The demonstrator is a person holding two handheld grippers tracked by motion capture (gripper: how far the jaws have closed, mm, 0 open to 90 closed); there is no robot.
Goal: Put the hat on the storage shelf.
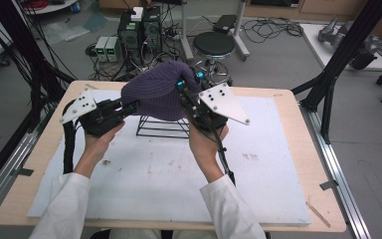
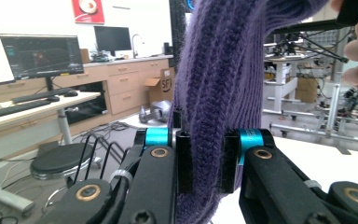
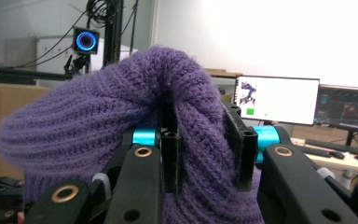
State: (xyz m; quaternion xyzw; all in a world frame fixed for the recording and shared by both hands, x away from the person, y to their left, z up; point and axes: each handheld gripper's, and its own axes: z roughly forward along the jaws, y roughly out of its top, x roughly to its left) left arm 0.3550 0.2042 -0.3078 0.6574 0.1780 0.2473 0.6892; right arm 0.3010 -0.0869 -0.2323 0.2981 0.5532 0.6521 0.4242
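Note:
A purple knitted hat (image 1: 156, 92) hangs in the air over a black wire stand (image 1: 162, 127) at the back of the white mat, held between both grippers. My left gripper (image 1: 133, 106) pinches the hat's left edge; in the left gripper view the ribbed knit (image 2: 214, 93) is clamped between the two black pads (image 2: 184, 161). From the right, my right gripper (image 1: 185, 88) grips the other edge, and a fold of the knit (image 3: 200, 126) is bunched between its pads (image 3: 170, 158). The hat covers the top of the stand.
A white mat (image 1: 258, 164) covers most of the wooden table (image 1: 291, 107). Behind the table stand a black stool (image 1: 214, 46) and computer boxes with cables (image 1: 139, 30) on the floor. Black frame posts (image 1: 338, 59) rise at the right and left.

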